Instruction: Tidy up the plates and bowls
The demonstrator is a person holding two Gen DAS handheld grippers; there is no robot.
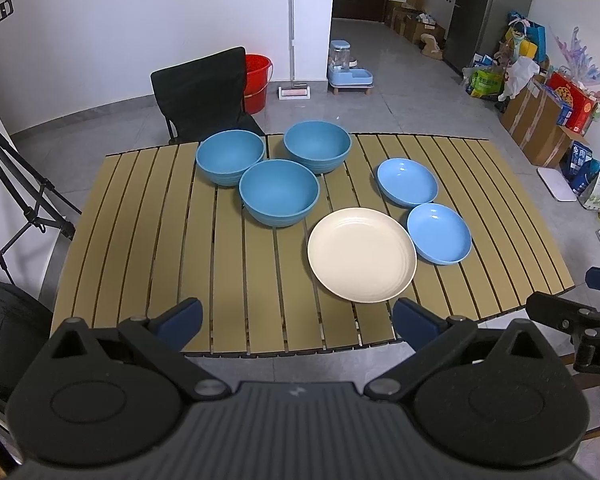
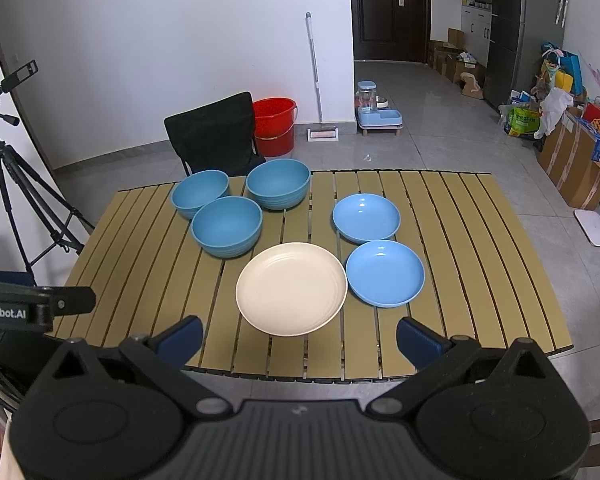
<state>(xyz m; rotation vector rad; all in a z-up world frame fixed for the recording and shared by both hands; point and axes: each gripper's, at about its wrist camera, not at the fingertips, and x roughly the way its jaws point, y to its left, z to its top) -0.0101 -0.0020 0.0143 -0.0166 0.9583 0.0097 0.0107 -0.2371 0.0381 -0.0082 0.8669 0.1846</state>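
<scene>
Three deep blue bowls stand close together at the back of the slatted table [image 1: 148, 240]: one at back left [image 1: 230, 156], one at back centre [image 1: 317, 145], one in front [image 1: 279, 192]. A cream plate [image 1: 361, 254] lies near the front. Two shallow light blue plates lie to its right, one farther [image 1: 407, 181] and one nearer [image 1: 439, 233]. My left gripper [image 1: 296, 320] hangs open over the table's front edge with nothing between its fingers. My right gripper [image 2: 299, 336] is open too, just short of the cream plate [image 2: 291, 288]. The same bowls [image 2: 227, 225] and blue plates [image 2: 385, 272] show in the right wrist view.
A black chair [image 1: 204, 96] stands behind the table, with a red bucket [image 1: 257, 80] and a mop [image 1: 292, 40] by the wall. A tripod [image 2: 16, 192] stands at the left. Boxes and bags [image 1: 540, 92] crowd the right side of the floor.
</scene>
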